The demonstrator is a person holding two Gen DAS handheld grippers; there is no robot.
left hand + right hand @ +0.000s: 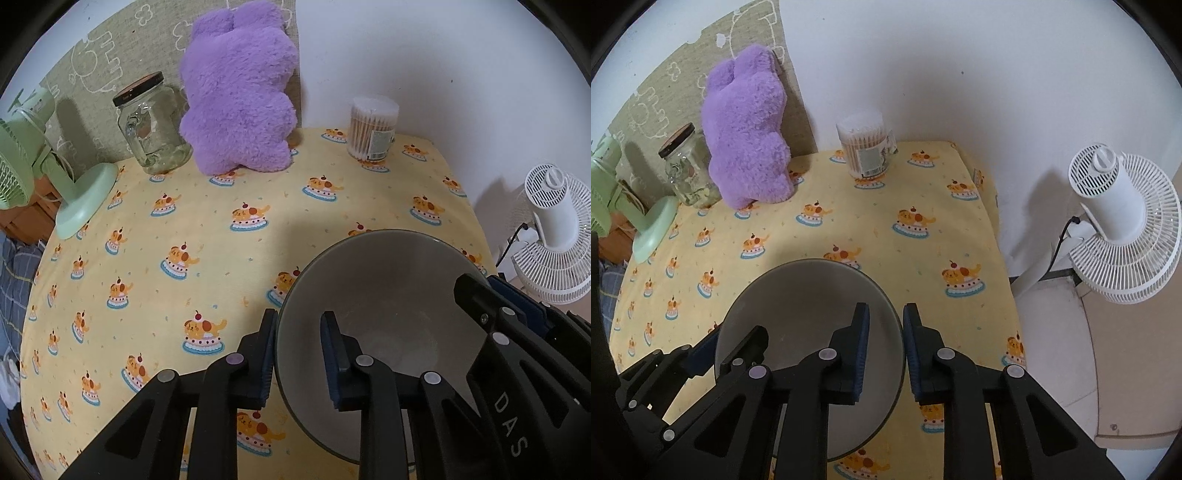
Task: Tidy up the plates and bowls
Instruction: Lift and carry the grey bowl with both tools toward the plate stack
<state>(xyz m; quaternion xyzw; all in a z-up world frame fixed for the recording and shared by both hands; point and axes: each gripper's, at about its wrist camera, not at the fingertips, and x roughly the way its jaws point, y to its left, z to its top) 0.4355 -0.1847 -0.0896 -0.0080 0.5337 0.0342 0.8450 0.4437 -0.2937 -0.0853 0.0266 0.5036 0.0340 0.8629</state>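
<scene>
Left wrist: left gripper (299, 354) jaws clamp the grey bowl (388, 295) rim. Right gripper (886, 354) jaws pinch the opposite rim; lift both evenly, keep it level over the worktop (221, 258).

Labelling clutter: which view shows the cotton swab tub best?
Right wrist: the cotton swab tub stands unblocked, its label and barcode facing the camera. Left wrist shows the same tub with the label turned partly away.
</scene>
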